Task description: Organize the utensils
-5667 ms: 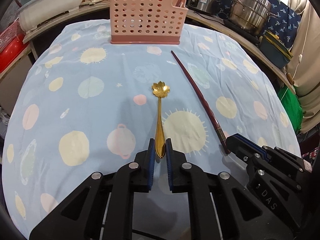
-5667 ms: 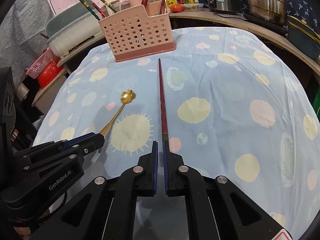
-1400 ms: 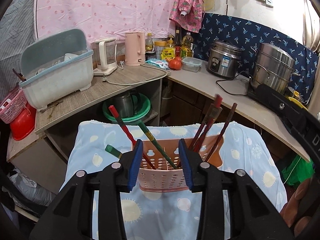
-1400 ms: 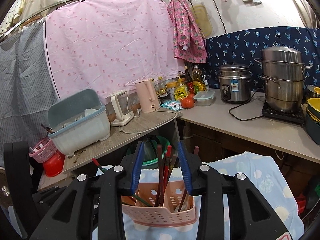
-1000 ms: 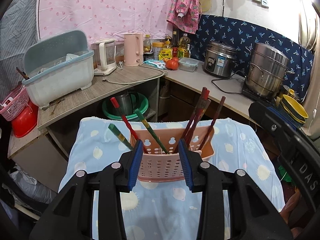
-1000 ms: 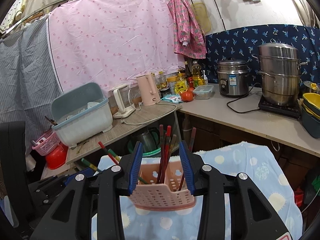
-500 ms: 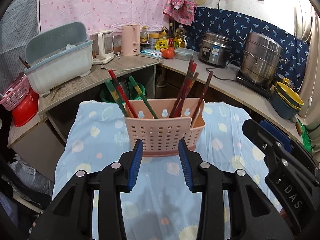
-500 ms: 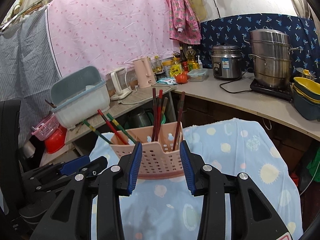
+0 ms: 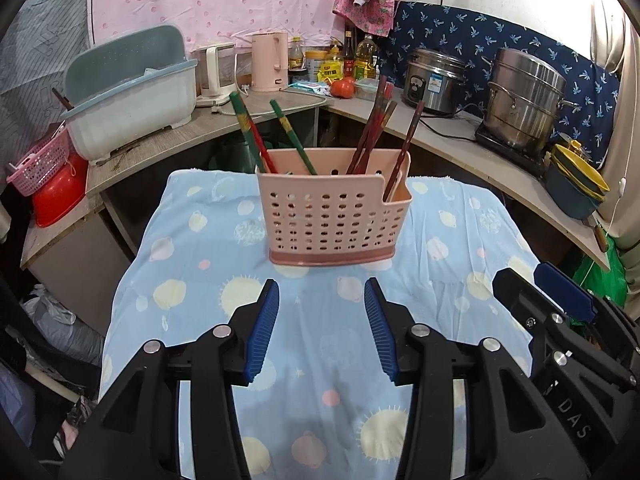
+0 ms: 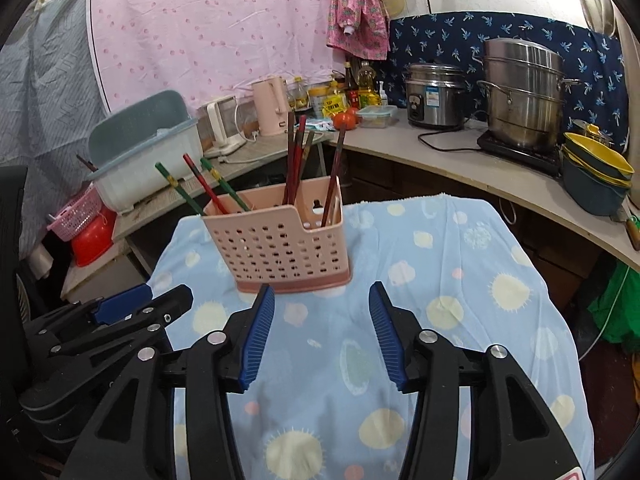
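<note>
While both grippers — left (image 9: 322, 330) and right (image 10: 320, 334) — have just spread their jaws and hold nothing, the chopsticks (image 9: 370, 128) stand in the basket (image 9: 332, 216) on the cloth (image 9: 192, 264); nothing looks left.

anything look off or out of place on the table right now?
Nothing stands out. The pink basket stands upright on the tablecloth, chopsticks leaning inside it. No utensil shows loose on the cloth. Both the left gripper and right gripper are open and hold nothing.
</note>
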